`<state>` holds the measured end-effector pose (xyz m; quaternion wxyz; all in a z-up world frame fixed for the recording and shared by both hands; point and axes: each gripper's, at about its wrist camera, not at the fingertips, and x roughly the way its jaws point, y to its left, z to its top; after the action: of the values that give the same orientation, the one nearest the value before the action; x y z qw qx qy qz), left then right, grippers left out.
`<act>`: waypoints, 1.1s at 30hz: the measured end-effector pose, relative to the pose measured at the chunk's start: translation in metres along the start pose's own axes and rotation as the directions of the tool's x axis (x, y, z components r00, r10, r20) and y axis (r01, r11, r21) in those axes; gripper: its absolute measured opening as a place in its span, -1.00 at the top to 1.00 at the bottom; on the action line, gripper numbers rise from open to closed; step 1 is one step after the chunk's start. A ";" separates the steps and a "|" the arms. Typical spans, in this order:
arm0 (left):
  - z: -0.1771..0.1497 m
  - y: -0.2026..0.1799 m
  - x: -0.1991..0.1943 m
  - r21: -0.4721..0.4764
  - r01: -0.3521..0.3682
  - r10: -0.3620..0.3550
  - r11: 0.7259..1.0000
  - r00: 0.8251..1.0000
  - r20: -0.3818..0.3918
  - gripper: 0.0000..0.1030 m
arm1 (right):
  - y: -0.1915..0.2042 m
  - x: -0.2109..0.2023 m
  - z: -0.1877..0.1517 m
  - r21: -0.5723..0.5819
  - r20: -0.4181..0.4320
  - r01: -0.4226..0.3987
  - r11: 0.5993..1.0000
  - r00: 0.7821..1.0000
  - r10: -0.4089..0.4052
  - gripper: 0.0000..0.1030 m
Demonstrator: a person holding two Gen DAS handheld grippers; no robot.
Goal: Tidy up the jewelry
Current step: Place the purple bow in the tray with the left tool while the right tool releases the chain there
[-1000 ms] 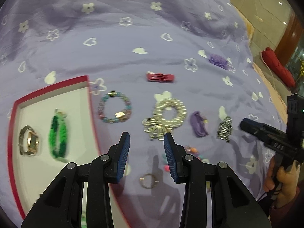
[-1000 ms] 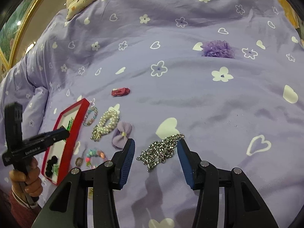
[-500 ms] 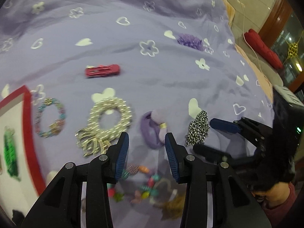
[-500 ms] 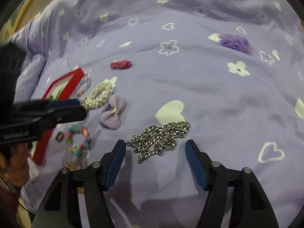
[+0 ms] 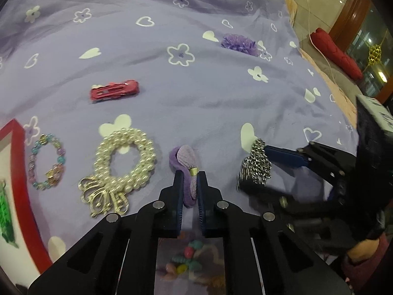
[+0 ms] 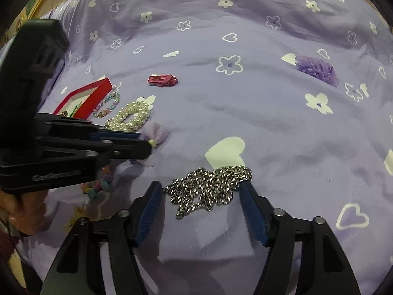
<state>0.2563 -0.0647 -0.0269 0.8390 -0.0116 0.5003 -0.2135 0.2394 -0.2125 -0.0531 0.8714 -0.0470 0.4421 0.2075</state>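
Note:
My left gripper [image 5: 189,179] is shut on a purple bow hair tie [image 5: 184,158] lying on the purple bedspread; the bow also shows in the right wrist view [image 6: 157,132]. My right gripper [image 6: 200,191] is open, its jaws either side of a silver chain [image 6: 211,186], which also shows in the left wrist view [image 5: 256,164]. A pearl bracelet with a gold bow [image 5: 122,162], a pastel bead bracelet [image 5: 46,162] and a red hair clip [image 5: 114,90] lie on the cloth. The red-rimmed tray [image 5: 23,172] at the left holds a green bracelet [image 5: 6,218].
A purple flower scrunchie [image 5: 239,44] lies far back on the bed. A colourful bead bracelet [image 5: 183,258] lies under the left gripper. The bed's edge drops off at the right, with a red cushion [image 5: 336,52] on the floor beyond.
The left gripper moved right from the tray side, came down on the purple bow and shut on it. The right gripper dropped around the silver chain, jaws still open.

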 end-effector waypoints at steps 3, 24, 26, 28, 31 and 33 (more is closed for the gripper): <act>-0.004 0.006 -0.016 -0.024 0.007 -0.006 1.000 1.000 0.028 0.83 | -0.002 0.000 0.002 0.002 0.008 0.011 1.000 1.000 -0.011 0.40; -0.057 0.064 -0.114 -0.203 -0.029 0.065 0.979 0.983 0.174 0.83 | 0.046 -0.048 0.029 0.103 0.149 -0.271 0.957 0.955 0.254 0.79; -0.064 0.072 -0.122 -0.220 -0.036 0.077 0.975 0.981 0.181 0.83 | 0.059 -0.050 0.034 0.084 0.160 -0.285 0.955 0.950 0.270 0.79; -0.071 0.079 -0.129 -0.235 -0.047 0.093 0.971 0.978 0.188 0.83 | 0.070 -0.051 0.038 0.072 0.161 -0.307 0.949 0.943 0.292 0.79; -0.080 0.091 -0.141 -0.258 -0.064 0.117 0.964 0.974 0.196 0.83 | 0.088 -0.051 0.045 0.058 0.162 -0.346 0.937 0.929 0.333 0.79; -0.087 0.101 -0.148 -0.280 -0.077 0.137 0.957 0.970 0.199 0.83 | 0.102 -0.050 0.050 0.041 0.161 -0.362 0.931 0.922 0.352 0.79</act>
<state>0.1572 0.0990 0.0294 0.8893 -0.1217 0.4304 -0.0949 0.2097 -0.1221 0.0276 0.8510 0.0807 0.3830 0.3501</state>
